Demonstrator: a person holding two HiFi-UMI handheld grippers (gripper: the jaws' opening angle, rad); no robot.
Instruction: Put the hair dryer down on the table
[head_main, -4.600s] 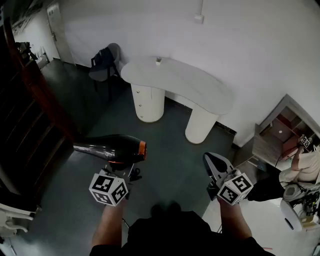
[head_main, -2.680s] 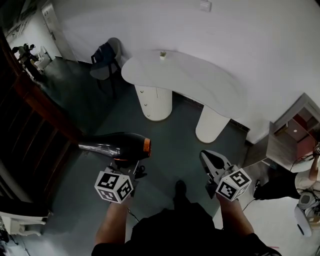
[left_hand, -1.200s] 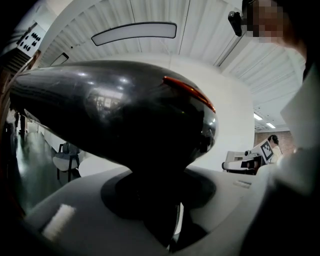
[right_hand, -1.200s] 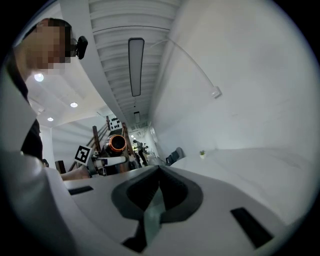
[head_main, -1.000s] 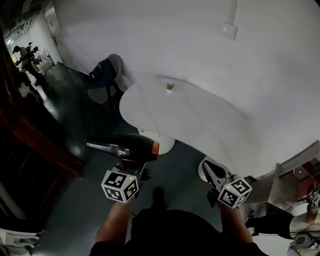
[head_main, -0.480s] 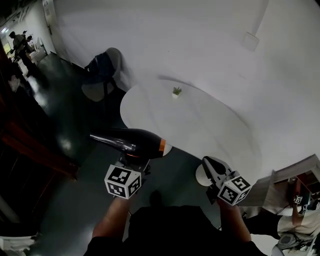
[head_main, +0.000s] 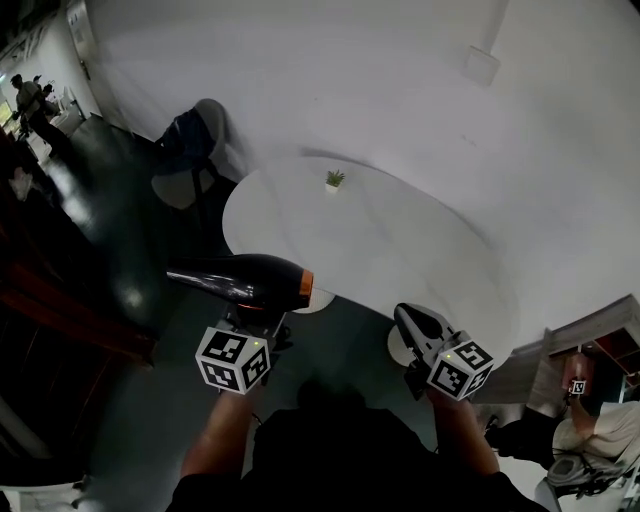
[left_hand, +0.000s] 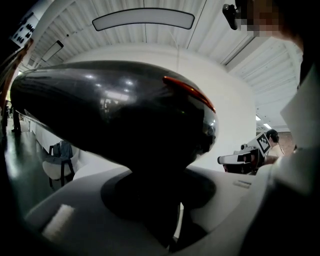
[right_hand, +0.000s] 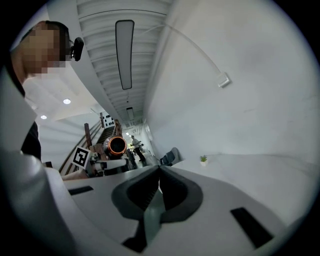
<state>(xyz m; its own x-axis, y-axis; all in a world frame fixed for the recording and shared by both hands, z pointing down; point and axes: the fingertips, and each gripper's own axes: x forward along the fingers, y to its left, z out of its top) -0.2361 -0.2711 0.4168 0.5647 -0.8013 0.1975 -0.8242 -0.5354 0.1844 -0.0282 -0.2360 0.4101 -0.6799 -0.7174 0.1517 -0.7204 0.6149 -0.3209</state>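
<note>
Item: hair dryer; black, glossy, orange ring at its wide end; carried in the air over the dark floor, just short of the near left edge of the table, not yet above the top; barrel roughly level, tapered end pointing left, ringed end towards the table.

Holder: left gripper; its jaws clamp the handle from below, the barrel sitting across the top of them; the grip looks firm in the left gripper view.

Spare: right gripper; jaws closed together with nothing between them; held off to the right, near the table's near edge.

On the table: one small potted plant at the far edge; the rest of the white top is bare. Beyond the table's left end: a chair with something dark draped over it.

Step in hand, as I judge it: approach, with the set-down to come.

Handling notes: I would carry the dryer forward past the near edge and well onto the bare middle, away from the plant; I would tip it so the barrel and handle both lie on the top, since it is unlikely to stand on the handle; I would lower slowly until the weight rests; I would open the jaws only then, and draw back along the handle so as not to drag it. Risk: the round barrel may roll, so I would keep it off the edges; I would keep the right gripper clear.
</note>
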